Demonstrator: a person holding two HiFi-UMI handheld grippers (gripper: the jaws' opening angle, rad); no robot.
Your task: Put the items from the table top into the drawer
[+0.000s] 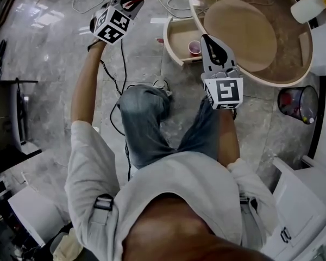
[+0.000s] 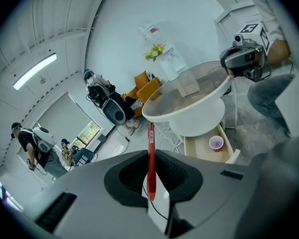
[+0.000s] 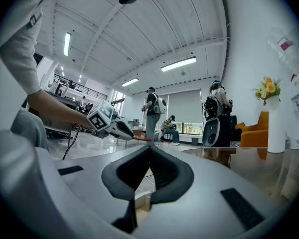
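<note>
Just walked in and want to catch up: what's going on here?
A person with a gripper in each hand is moving things from a round table into its open drawer. The left gripper is shut on a red pen, off to the drawer's side. The right gripper is shut and empty, near the drawer, where a pink cup sits.

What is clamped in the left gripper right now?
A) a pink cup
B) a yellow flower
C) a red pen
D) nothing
C: the left gripper has its jaws closed on a thin red pen that sticks out past the tips, while the pink cup sits in the open drawer.
</note>
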